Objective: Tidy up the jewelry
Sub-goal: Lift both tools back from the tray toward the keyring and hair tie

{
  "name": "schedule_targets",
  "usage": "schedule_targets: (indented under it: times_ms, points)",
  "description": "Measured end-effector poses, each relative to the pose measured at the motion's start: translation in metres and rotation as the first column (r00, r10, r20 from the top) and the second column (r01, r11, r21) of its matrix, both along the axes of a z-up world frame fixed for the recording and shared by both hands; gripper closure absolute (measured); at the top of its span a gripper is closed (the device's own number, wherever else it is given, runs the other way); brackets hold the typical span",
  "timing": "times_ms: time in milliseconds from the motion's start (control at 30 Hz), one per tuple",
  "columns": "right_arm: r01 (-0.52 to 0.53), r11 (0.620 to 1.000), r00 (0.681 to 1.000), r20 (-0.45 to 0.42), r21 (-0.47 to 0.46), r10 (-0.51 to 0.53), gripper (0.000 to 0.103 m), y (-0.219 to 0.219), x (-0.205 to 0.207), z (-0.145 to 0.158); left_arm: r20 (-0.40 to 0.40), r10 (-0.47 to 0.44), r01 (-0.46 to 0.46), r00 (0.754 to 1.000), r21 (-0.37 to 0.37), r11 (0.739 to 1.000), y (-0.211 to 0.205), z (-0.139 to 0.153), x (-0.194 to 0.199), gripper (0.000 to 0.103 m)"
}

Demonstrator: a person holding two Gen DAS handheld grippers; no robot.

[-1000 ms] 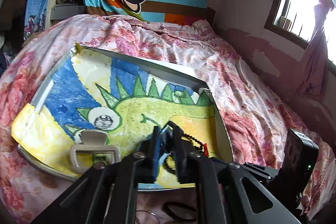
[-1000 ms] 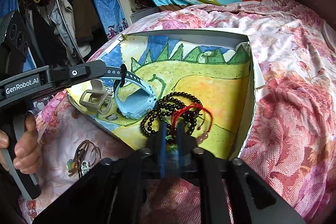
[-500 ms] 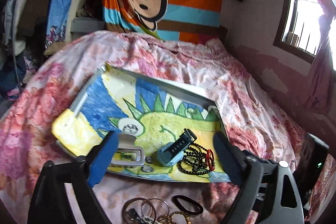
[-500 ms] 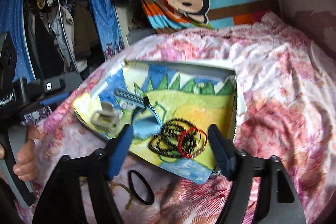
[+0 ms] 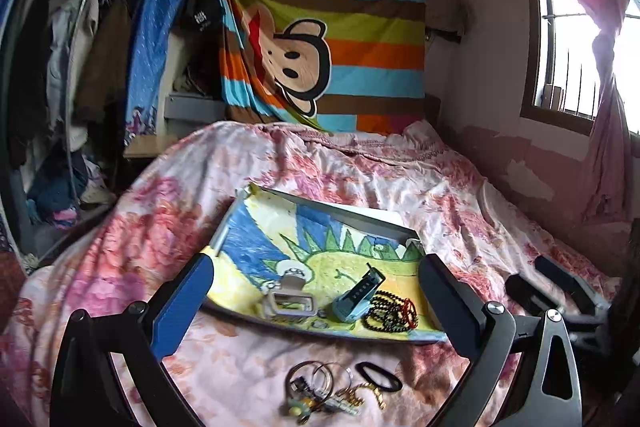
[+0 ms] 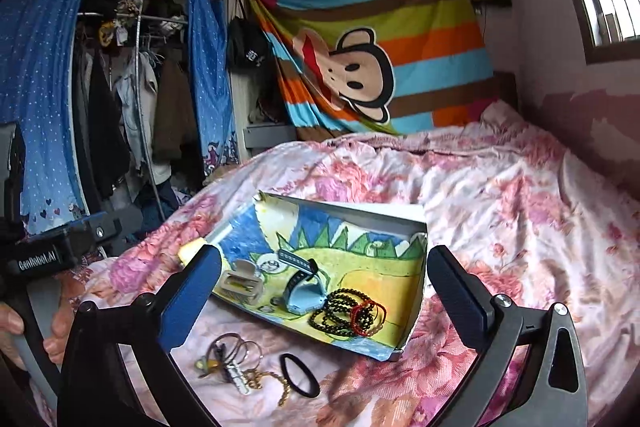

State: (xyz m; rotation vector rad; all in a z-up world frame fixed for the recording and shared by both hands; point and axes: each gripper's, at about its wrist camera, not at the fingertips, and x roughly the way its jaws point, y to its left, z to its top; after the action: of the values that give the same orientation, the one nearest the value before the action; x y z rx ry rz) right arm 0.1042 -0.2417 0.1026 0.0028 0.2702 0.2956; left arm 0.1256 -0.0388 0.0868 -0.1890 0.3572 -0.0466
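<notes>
A shallow tray (image 5: 352,213) lined with a dinosaur drawing lies on the bed. In it are a beige hair clip (image 5: 288,301), a blue watch (image 5: 356,297), black bead bracelets (image 5: 384,313) and a red string bracelet (image 5: 408,309). My left gripper (image 5: 316,261) hangs back from the tray, its jaws opening wide with nothing between them. My right gripper (image 6: 324,253) is likewise opening and holds nothing. From the right wrist, the tray (image 6: 360,211), clip (image 6: 242,281), watch (image 6: 306,293) and beads (image 6: 340,311) lie ahead.
On the floral quilt (image 5: 360,167) in front of the tray lie a tangle of rings (image 5: 316,387), a gold chain (image 5: 360,395) and a black hair tie (image 5: 378,375). A hand (image 6: 12,323) holds the left gripper's handle. A clothes rack stands at the left, a window at the right.
Both grippers went from shut to wide open and drew back and up from the tray. The left one let go of the blue watch, the right one left the bracelets.
</notes>
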Motion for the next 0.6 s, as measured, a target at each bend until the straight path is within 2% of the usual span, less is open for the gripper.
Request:
schedule_targets:
  times_ms: [300,600]
  points:
    - [0.006,0.998,0.999,0.042,-0.057,-0.003,0.002,0.012,-0.056,0.005,0.017,0.013,-0.013,1.000,0.051,0.999,0.016,-0.013,-0.054,0.000]
    - [0.026,0.997,1.000,-0.014,-0.074,-0.027,0.002,0.010,-0.092,-0.021,-0.016,0.011,-0.009,1.000,0.112,0.994,0.026,-0.041,-0.088,0.000]
